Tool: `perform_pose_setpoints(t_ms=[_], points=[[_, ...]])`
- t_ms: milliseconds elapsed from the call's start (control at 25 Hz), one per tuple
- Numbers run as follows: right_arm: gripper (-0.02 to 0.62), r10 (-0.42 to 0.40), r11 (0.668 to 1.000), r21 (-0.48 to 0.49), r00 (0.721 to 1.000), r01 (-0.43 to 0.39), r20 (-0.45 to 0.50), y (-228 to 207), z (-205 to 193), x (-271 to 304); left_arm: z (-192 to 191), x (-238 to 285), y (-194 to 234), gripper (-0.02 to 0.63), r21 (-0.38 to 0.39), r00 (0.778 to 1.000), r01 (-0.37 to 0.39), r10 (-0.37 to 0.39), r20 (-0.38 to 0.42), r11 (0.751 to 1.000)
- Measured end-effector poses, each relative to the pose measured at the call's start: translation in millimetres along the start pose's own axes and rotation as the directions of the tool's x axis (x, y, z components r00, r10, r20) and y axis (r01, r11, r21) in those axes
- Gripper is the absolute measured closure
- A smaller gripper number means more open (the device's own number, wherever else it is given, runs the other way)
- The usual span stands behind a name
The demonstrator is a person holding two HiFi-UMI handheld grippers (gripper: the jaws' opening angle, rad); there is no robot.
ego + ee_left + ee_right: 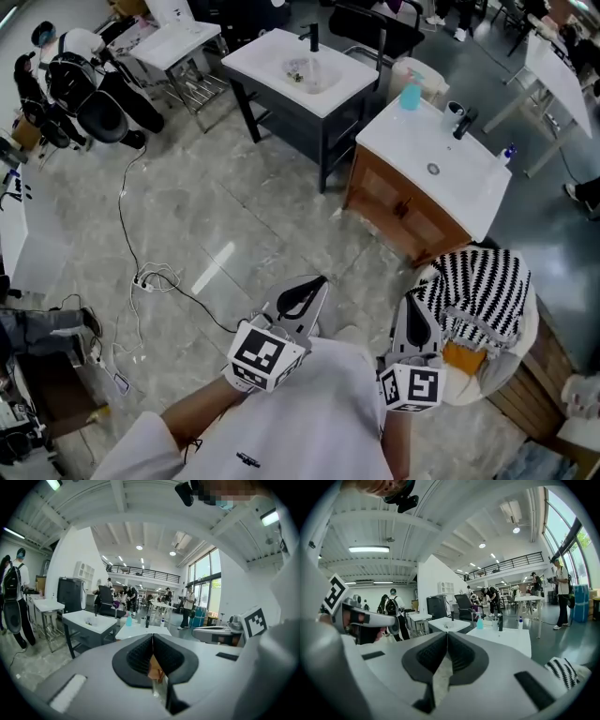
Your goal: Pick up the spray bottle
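turquoise spray bottle (411, 94) stands upright on the white counter (473, 183) of the wooden vanity, at its far corner. both grippers are well apart from it, close to the person's body. the left gripper (309, 292) has its jaws pressed together with nothing between them. the right gripper (418, 314) is the same, closed and empty. i judge that the step in hand is the approach, and the grasp is not yet begun. the next move calls for coming nearer to the vanity, opening one gripper wide, and bringing its jaws around the body of the bottle.
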State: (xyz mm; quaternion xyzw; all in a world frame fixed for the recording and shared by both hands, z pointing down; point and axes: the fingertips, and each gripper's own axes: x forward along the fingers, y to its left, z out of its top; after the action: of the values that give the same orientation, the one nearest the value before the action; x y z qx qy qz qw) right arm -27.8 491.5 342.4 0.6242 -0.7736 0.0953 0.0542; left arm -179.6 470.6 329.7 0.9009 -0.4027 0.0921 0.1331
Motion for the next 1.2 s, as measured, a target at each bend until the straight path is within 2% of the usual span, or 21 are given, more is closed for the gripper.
perform_pose_setpoints(t_ms=[360,640,960,1200], points=[[0.589,0.011,1.0,0.02,1.0,-0.012,0.004,14.7,5.0,28.5,-9.8,-1.7,38.5,0.6,-0.041,1.0,-0.021,0.02,-0.025,0.999],[0.589,-0.001,0.999,0.053,1.0,0.001,0.006,1.3,8.4,69.0,-2.4,34.7,59.8,0.6,-0.047,1.0,-0.005,0.004,-0.03,0.999],[0.589,0.025,0.998,0.061,1.0,-0.025,0.009,-48.5,15.1,166.6,19.6,119.8,111.3,0.601,-0.038,0.998,-0.044,0.043,-0.04,0.998],[0.589,0.052,0.998,0.044,0.999,-0.053,0.015,-105.0,47.7,261.8,69.7,214.4,149.2,0.601,-0.026,0.997,-0.065,0.064,-0.036,0.998]])
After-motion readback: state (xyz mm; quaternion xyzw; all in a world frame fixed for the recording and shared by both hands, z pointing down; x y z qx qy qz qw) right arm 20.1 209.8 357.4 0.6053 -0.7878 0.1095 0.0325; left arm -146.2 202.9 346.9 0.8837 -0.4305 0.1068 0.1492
